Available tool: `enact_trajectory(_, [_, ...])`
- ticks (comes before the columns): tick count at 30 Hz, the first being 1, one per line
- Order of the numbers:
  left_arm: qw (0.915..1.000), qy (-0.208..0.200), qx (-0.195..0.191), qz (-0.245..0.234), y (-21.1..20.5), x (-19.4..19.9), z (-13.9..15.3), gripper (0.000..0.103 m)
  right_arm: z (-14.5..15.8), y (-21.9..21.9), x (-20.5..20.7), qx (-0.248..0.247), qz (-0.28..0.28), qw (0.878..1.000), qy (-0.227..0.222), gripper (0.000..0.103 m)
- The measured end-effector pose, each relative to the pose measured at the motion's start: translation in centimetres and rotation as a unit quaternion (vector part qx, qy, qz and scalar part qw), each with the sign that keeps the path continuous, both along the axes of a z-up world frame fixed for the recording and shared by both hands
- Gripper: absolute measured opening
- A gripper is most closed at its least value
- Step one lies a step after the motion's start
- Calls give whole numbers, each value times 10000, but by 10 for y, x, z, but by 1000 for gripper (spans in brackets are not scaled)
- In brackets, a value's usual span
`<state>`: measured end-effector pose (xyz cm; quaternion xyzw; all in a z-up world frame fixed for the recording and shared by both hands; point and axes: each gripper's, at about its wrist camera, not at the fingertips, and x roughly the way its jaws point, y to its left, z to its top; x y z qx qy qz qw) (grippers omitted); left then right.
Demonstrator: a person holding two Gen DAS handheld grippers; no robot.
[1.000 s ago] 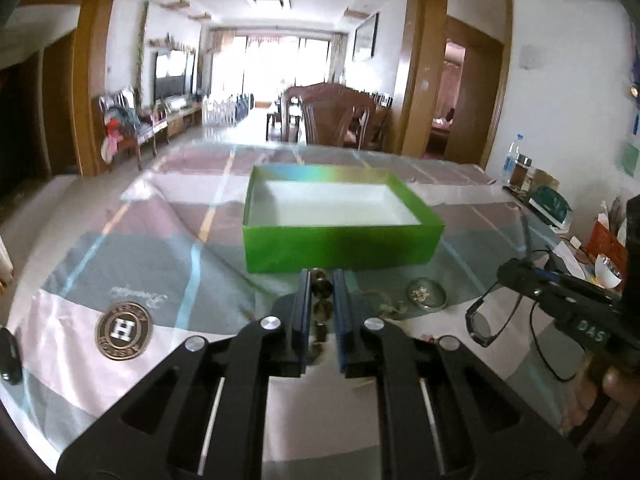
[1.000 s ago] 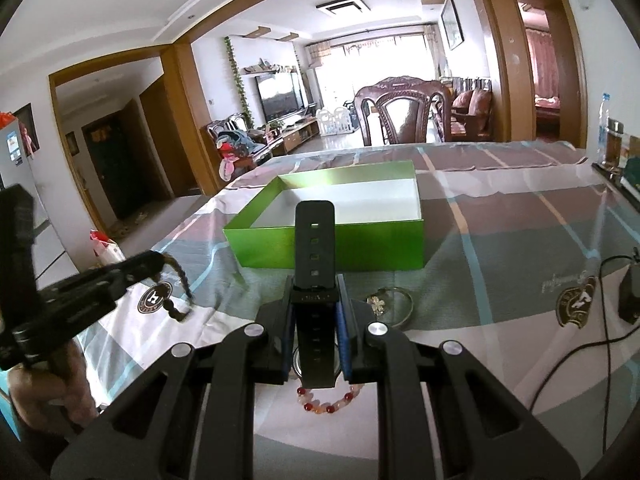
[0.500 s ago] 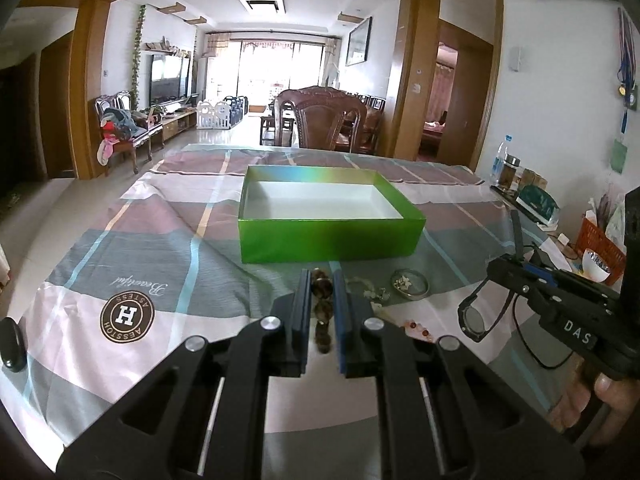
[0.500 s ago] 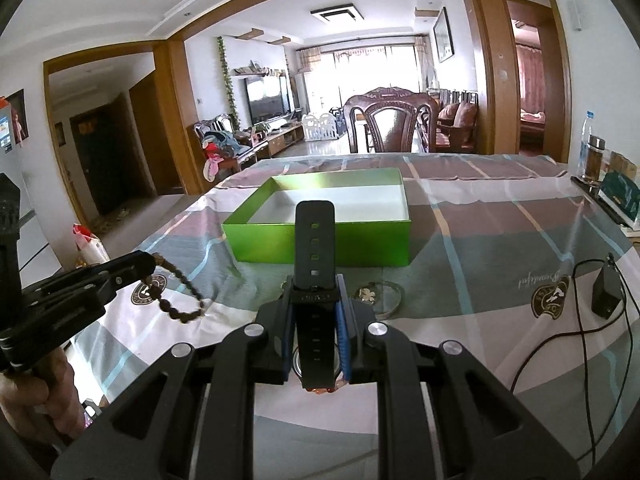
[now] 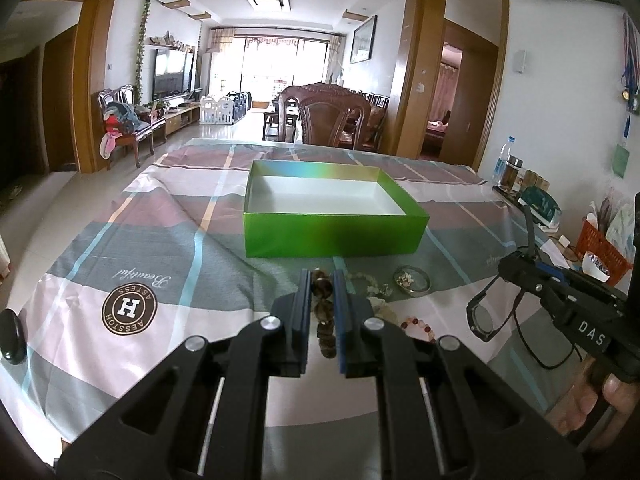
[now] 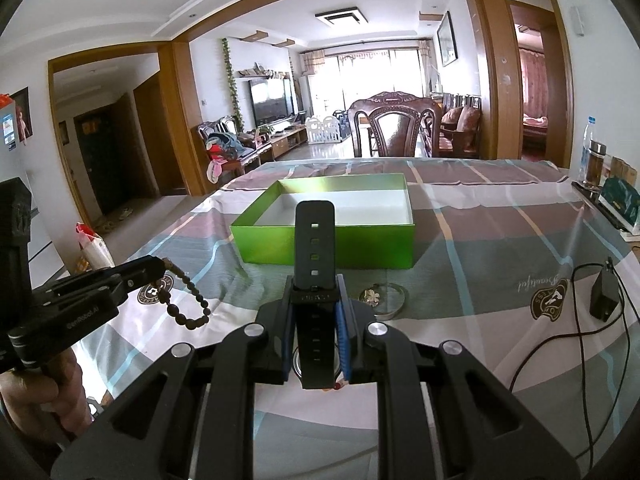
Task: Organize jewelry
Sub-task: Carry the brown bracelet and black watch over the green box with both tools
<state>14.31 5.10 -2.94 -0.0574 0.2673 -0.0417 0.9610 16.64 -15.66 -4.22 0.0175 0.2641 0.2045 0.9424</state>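
An open green box [image 5: 334, 231] with a white inside stands on the tablecloth ahead of both grippers; it also shows in the right wrist view [image 6: 328, 242]. My left gripper [image 5: 322, 280] is shut on a brown bead bracelet [image 5: 323, 312], held above the table; the bracelet hangs from it in the right wrist view [image 6: 188, 300]. My right gripper [image 6: 314, 284] is shut on a black watch [image 6: 315, 264], strap pointing up; the watch hangs from it in the left wrist view [image 5: 482, 316]. A silver bangle [image 5: 412, 279], a pale bead bracelet [image 5: 370, 282] and a red bead bracelet [image 5: 418, 324] lie before the box.
A black charger with cable [image 6: 604, 300] lies on the right of the table. Bottles and a green packet [image 5: 538, 200] and an orange basket [image 5: 600, 246] stand along the right edge. A dark oval object [image 5: 12, 342] lies at the left edge. A wooden chair [image 5: 330, 120] stands behind the table.
Both grippers have risen and drawn back from the table with their items; the bead bracelet now hangs free in the air. The jewelry on the cloth has not moved.
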Motion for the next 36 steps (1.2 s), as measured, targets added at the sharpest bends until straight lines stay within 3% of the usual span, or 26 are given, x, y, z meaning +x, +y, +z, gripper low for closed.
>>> enact_trajectory(22, [9999,104,-35,-9,5,7,-7,11,3,-3,10,53,109,9999,93,18])
enact_trajectory(28, [10000,-3,-29,-42,7,20,9,11,19,-3,22,61,193,9998,-54,18])
enact_trajectory(36, [9997,-142,15,-209,10,67,49,11,56,-6,64,111,236,9992,-294,18])
